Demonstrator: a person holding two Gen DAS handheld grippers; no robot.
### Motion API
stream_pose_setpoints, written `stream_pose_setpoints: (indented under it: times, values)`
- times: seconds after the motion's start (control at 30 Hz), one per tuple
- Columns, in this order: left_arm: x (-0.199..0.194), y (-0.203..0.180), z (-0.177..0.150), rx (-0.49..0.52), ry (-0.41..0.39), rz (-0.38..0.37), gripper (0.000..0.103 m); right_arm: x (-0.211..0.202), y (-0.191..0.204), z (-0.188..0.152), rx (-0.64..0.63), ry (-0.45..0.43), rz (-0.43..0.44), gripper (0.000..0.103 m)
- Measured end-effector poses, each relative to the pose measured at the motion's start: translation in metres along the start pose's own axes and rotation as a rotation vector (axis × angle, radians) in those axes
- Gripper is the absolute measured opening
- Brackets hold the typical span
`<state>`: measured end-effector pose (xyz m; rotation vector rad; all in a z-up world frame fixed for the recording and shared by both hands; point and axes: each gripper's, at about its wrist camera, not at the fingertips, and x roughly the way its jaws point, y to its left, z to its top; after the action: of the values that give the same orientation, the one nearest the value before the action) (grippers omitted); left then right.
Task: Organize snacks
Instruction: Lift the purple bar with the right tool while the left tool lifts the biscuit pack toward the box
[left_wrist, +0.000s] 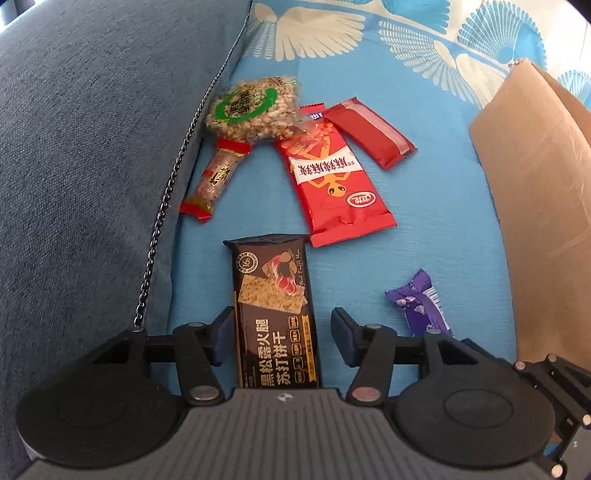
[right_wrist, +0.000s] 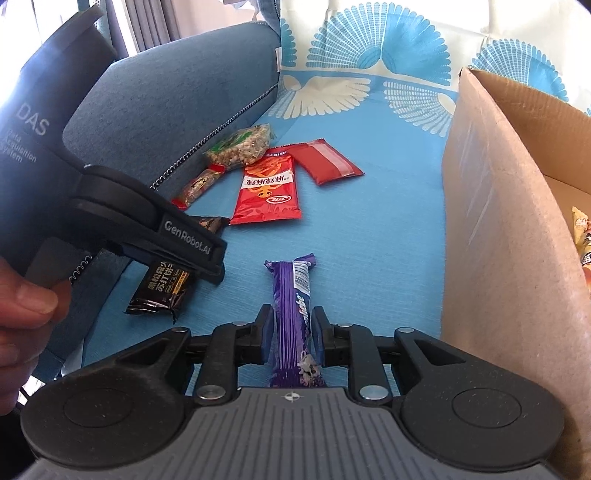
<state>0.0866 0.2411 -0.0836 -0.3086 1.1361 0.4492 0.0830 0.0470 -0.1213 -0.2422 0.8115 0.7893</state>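
1. While both grippers sit low over the blue sheet (right_wrist: 369, 229), the step in hand looks like a double pickup: each tool is lined up on one snack.
2. The right gripper (right_wrist: 293, 332) has its jaws drawn narrow against the purple bar (right_wrist: 293, 314), which runs toward 12 o'clock between them; the pads appear to press its sides.
3. The left gripper (left_wrist: 282, 336) stands partly open around the black cracker pack (left_wrist: 275, 314); the left pad is at the pack's edge, and a gap shows at 3 o'clock.
4. Next, the left jaws likely need to close, then both snacks go to the cardboard box (right_wrist: 498, 240) at 3 o'clock.
5. Further snacks lie at 12 o'clock: a red packet (left_wrist: 332, 173), a red bar (left_wrist: 369, 133), a grain cake (left_wrist: 247, 110) and a thin stick (left_wrist: 214, 181).
6. A grey-blue cushion (left_wrist: 92, 147) flanks the sheet at 9 o'clock.
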Motion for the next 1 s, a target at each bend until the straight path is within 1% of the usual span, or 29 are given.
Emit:
stream_pose_setpoints:
  times: [0.1,0.27,0.33,0.37,0.4,0.43,0.5,0.6,0.73,0.83,1.0]
  values:
    - [0.002,0.001,-0.001,-0.008,-0.001,0.004,0.06,0.001,0.0,0.0,0.004,0.001,-0.001,0.024]
    - [0.005,-0.001,-0.002,0.009,-0.006,0.014,0.059,0.002,0.0,0.0,0.006,0.003,-0.007,0.024]
    - [0.005,-0.002,-0.003,0.016,-0.012,0.016,0.056,0.003,0.0,0.0,0.006,0.002,-0.01,0.024]
    - [0.005,-0.002,-0.003,0.019,-0.014,0.017,0.052,0.003,0.0,0.0,0.004,0.002,-0.011,0.024]
    - [0.005,-0.002,-0.004,0.02,-0.017,0.016,0.046,0.004,0.0,0.0,0.001,0.003,-0.011,0.024]
    - [0.005,-0.002,-0.004,0.021,-0.021,0.014,0.044,0.004,0.0,0.0,-0.003,0.003,-0.01,0.022]
    - [0.004,-0.001,-0.006,0.019,-0.025,0.012,0.043,0.003,0.001,-0.001,-0.016,-0.002,-0.014,0.019]
    - [0.0,0.001,-0.009,0.019,-0.036,0.007,0.043,-0.001,0.003,-0.001,-0.028,-0.024,-0.015,0.017]
    - [-0.013,0.002,-0.011,0.007,-0.09,-0.016,0.043,-0.012,0.004,0.0,-0.027,-0.073,-0.008,0.016]
    - [-0.026,0.002,-0.012,-0.002,-0.143,-0.032,0.043,-0.023,0.006,0.0,-0.044,-0.13,-0.006,0.016]
    - [-0.059,0.002,-0.019,-0.014,-0.281,-0.057,0.043,-0.046,0.009,-0.002,-0.061,-0.228,-0.01,0.016]
